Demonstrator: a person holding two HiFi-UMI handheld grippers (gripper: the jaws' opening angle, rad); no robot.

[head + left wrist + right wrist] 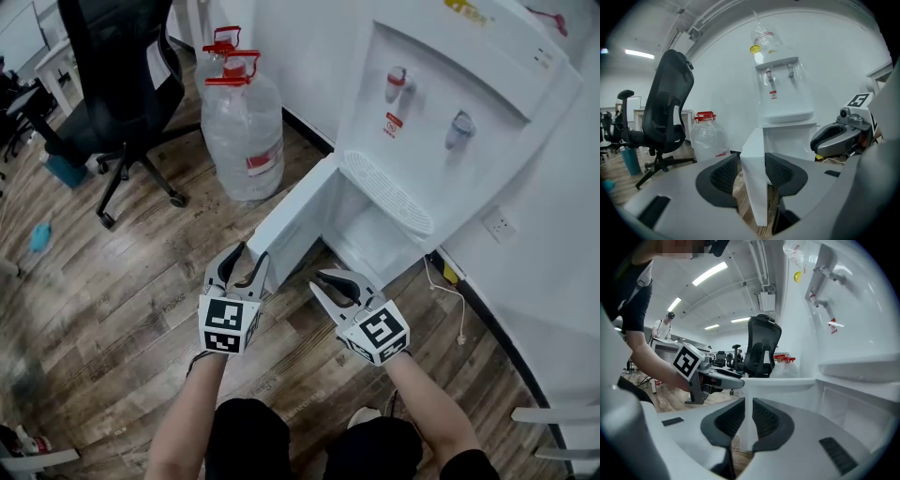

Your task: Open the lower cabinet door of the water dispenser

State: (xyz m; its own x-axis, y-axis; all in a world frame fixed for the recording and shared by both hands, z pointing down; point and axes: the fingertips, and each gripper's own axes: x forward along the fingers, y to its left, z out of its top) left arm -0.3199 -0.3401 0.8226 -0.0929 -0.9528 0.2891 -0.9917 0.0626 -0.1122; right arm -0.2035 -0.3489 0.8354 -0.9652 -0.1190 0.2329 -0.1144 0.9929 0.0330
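The lower cabinet door (pixel 291 225) stands swung wide out from the water dispenser (pixel 450 141), with its free end toward you and between your two grippers. Your right gripper (pixel 319 277) is clenched on the door's edge, both pads against the panel. Your left gripper (pixel 248 258) straddles the door's thicker end. One pad touches it and a sliver of wooden floor (pixel 112 281) shows beside the other, so that gripper is released rather than gripping.

The cabinet's inside reads only as a pale hollow, and its contents can't be made out. The dispenser's top is cut off in the head view. You have two taps above the drip tray, one red (pixel 397 84) and one blue (pixel 459 128).

Two water bottles (pixel 246 127) stand left of the door, the rear one mostly hidden behind the front one. Beyond them is one black office chair (pixel 122 75), its back cut off at the frame's top.
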